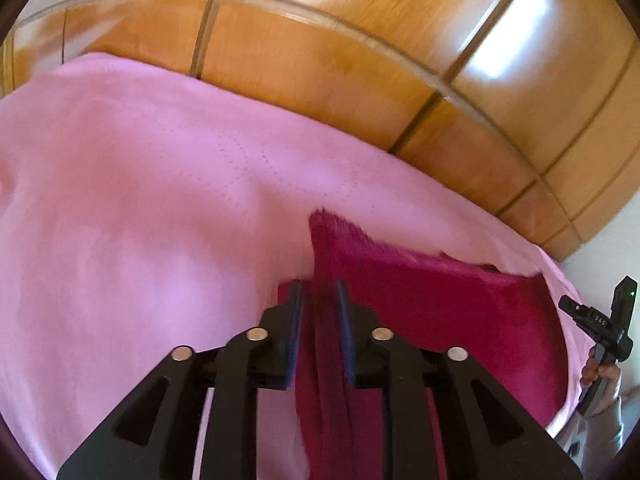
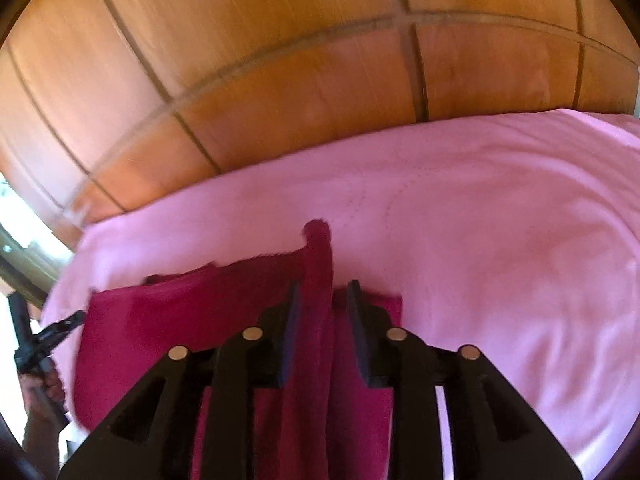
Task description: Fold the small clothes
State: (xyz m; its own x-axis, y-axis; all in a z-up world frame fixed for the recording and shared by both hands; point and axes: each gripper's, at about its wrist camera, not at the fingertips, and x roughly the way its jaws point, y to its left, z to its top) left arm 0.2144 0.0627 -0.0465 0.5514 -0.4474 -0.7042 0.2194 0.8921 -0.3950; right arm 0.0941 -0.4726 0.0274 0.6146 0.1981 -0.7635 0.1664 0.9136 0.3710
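I see the cloth (image 1: pixel 440 312) lying on the bed cover (image 1: pixel 140 200), whose far edge meets the wooden panelling (image 1: pixel 320 60) at twelve o'clock. My left gripper (image 1: pixel 319 286) straddles an upright fold at the cloth's nine o'clock end; my right gripper (image 2: pixel 322 286) straddles another fold at its three o'clock end. Each appears at the other view's edge.

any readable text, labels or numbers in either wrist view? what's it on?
One marking only: small white characters on the other hand-held gripper at the right edge of the left wrist view, too small and blurred to read.
Dark red garment, pink bed cover, wooden panelling: no text.
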